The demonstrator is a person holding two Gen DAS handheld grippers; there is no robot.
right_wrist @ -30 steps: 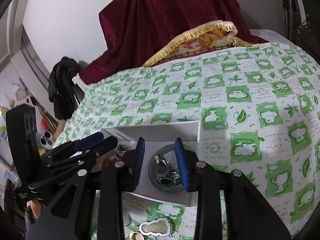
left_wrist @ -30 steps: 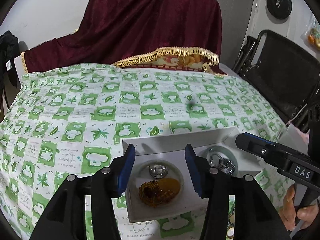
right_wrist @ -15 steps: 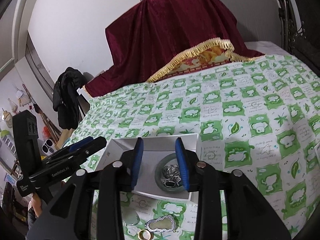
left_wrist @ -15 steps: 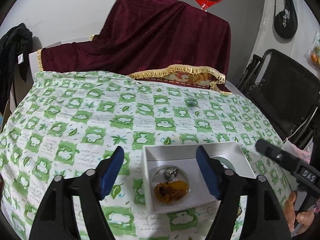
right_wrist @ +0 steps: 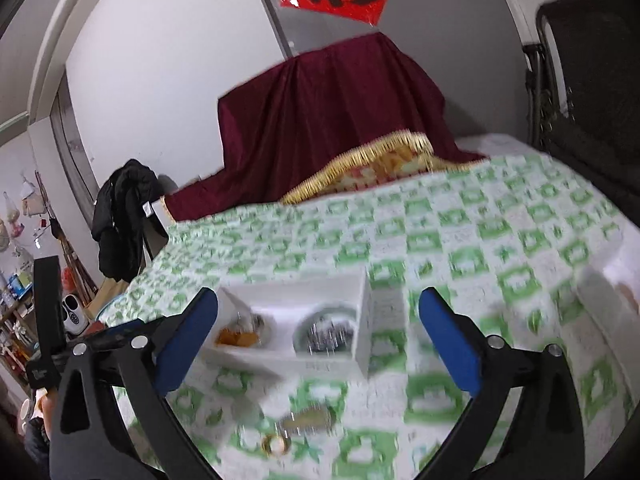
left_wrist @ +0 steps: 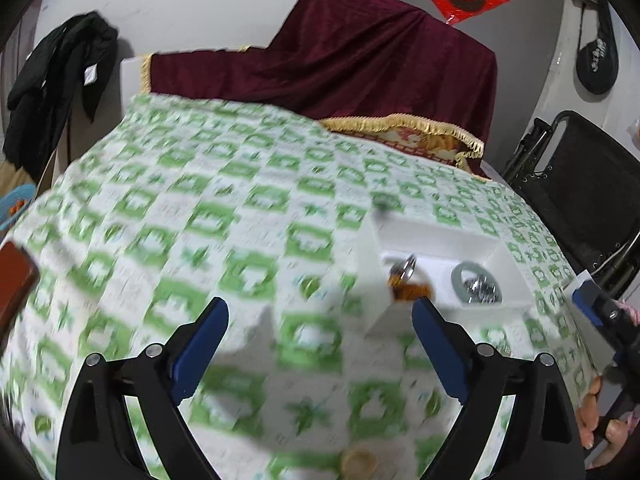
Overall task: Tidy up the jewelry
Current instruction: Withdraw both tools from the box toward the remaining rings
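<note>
A white box (left_wrist: 436,236) (right_wrist: 362,320) sits on the green-patterned cloth and holds two round dishes. One dish carries amber beads (left_wrist: 410,292) (right_wrist: 236,336) and a silver ring (left_wrist: 404,266). The grey-green dish (left_wrist: 474,286) (right_wrist: 326,330) holds silver pieces. On the cloth in front of the box lie a gold ring (right_wrist: 276,445) and a silver pendant (right_wrist: 308,420). My left gripper (left_wrist: 320,350) is open and empty, left of the box. Above the cloth, my right gripper (right_wrist: 318,344) hangs open and empty. Both views are blurred by motion.
A dark red velvet cloth with gold fringe (left_wrist: 360,68) covers something at the table's far end. A black folding chair (left_wrist: 588,184) stands at the right, a black jacket (left_wrist: 52,80) hangs at the left. A small round gold item (left_wrist: 358,460) lies near the front edge.
Both grippers have opened wide and pulled up and back from the box. The left one has swung to the left, so the box now sits at its right.
</note>
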